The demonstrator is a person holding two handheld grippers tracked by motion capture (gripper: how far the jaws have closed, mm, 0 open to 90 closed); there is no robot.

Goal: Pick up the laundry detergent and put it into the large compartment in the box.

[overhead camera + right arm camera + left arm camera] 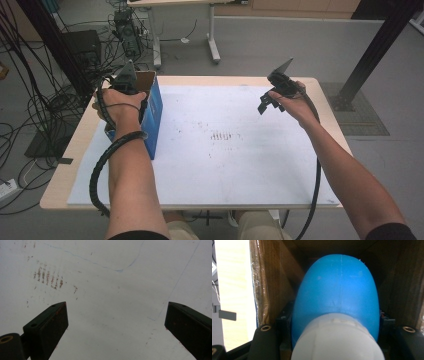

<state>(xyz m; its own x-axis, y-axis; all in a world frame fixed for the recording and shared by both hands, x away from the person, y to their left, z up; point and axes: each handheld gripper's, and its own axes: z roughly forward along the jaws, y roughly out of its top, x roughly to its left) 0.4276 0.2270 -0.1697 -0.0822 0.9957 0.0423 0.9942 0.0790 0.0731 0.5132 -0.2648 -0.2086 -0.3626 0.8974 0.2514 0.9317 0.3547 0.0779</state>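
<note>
Box (152, 107) at left edge of worktop (240, 165), open at top. Left gripper (125, 82) down inside box, clamped on blue and white bottle (337, 302). Looks like lifting-out step. Right gripper (265, 103) far from box, jaws wide apart, holding nothing. Next: pull bottle straight up, clear of box walls.
</note>
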